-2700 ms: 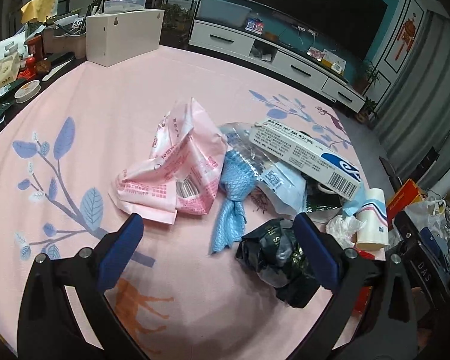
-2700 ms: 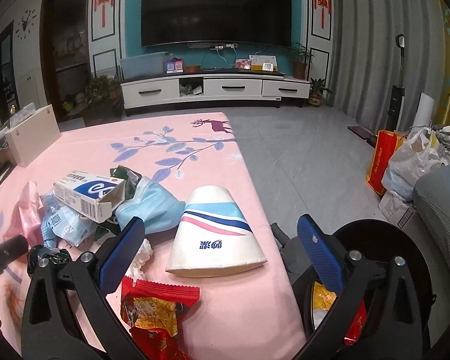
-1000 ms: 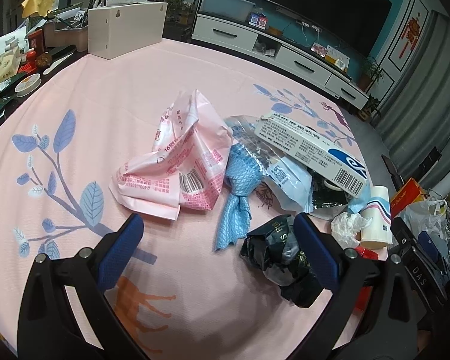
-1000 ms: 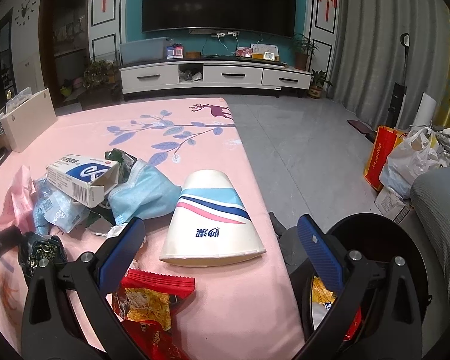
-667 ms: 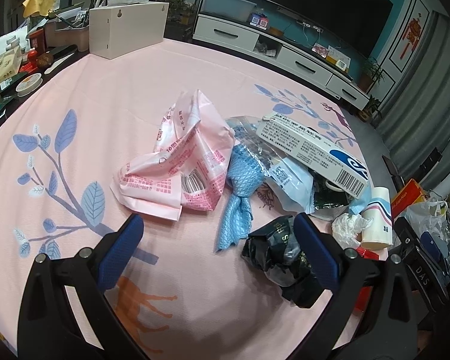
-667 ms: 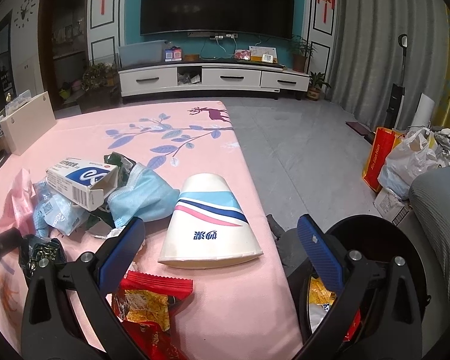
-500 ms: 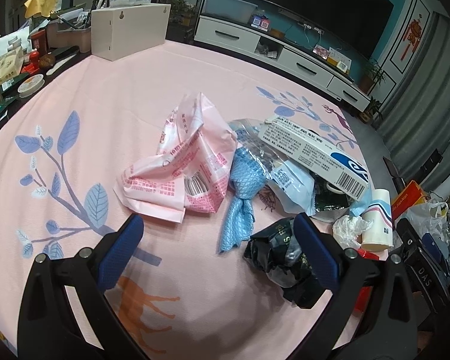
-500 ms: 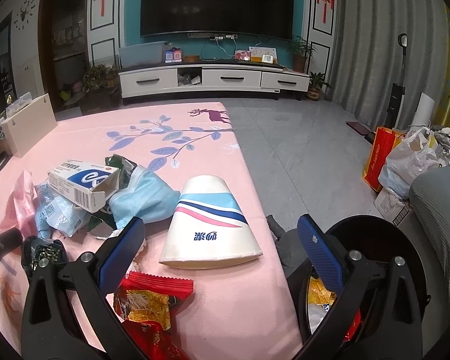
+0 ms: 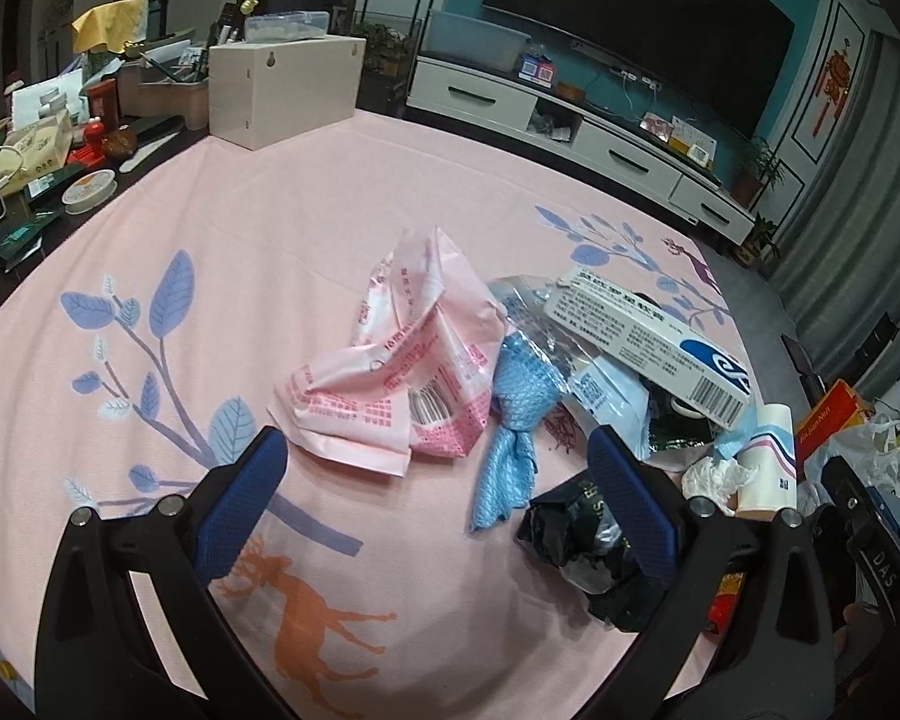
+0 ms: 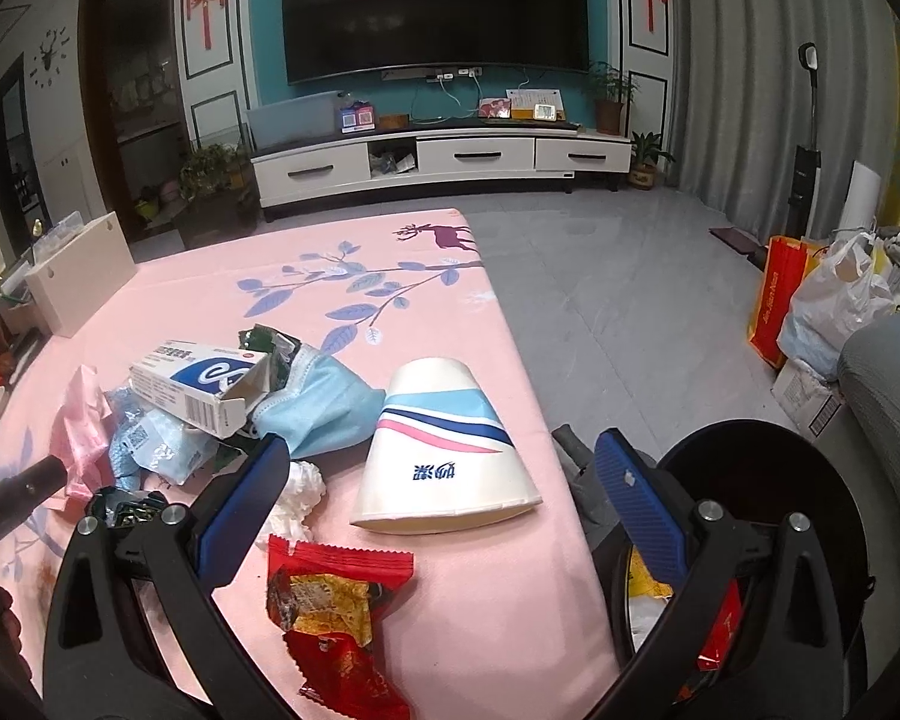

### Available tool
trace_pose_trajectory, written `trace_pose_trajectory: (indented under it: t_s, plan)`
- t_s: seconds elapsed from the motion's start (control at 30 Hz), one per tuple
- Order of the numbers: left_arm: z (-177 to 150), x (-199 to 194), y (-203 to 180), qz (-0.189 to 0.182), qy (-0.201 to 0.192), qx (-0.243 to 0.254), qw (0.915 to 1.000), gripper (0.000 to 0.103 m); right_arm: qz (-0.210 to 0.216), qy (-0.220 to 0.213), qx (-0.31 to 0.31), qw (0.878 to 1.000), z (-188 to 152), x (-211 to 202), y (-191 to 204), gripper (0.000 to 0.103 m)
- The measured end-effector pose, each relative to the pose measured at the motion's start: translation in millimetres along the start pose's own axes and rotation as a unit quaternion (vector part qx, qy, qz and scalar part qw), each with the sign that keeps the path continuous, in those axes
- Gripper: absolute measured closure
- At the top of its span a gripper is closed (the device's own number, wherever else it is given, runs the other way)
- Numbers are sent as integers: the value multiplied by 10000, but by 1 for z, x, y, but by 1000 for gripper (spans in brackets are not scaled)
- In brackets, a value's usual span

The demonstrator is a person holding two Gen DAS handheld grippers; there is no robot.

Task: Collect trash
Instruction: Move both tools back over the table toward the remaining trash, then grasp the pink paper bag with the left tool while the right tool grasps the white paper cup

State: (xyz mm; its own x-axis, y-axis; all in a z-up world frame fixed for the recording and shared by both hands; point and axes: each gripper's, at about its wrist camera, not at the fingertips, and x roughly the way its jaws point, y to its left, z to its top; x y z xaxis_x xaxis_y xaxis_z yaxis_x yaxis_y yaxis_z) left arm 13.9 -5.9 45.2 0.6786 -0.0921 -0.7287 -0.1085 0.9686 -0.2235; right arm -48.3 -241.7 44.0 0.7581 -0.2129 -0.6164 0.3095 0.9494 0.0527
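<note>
Where trash lies, pink tablecloth.

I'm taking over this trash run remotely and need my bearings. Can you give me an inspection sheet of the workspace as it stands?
Surface: pink tablecloth with blue leaf and deer print.
Job's things: crumpled pink bag, blue net cloth, medicine box, black foil wrapper, blue face mask, paper cup on its side, white tissue, red snack wrapper; black bin beside the table edge, trash already inside.
Clutter: wooden box, small items at the far left edge.
Claws: left claw open, empty; right claw open, empty.
Cables: nothing seen on the table.
Surroundings: TV, white cabinet, bags on the floor.
</note>
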Motion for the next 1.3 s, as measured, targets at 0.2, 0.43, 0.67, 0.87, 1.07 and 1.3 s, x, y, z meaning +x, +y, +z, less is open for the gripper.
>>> trace_pose_trajectory:
  t_s: [0.2, 0.43, 0.67, 0.87, 1.07, 1.3]
  plan:
    - [3, -6, 6, 82, -171, -53, 9998, 3, 97, 79, 84, 9999, 1, 0, -3, 4]
    - [4, -7, 10, 99, -187, -141, 9997, 3, 171, 132, 142, 9997, 2, -1, -6, 4]
    - [5, -5, 10, 146, -156, -52, 9998, 3, 200, 192, 127, 9995, 3, -1, -6, 4]
    - [9, -7, 19, 187, -203, -175, 9995, 3, 417, 240, 194, 9987, 5, -7, -8, 4]
    - [15, 1, 36, 151, -15, -470, 9988, 3, 540, 360, 162, 9978, 4, -4, -7, 4]
    - [17, 29, 35, -424, 587, -708, 9949, 3, 569, 432, 119, 9974, 2, -2, -5, 4]
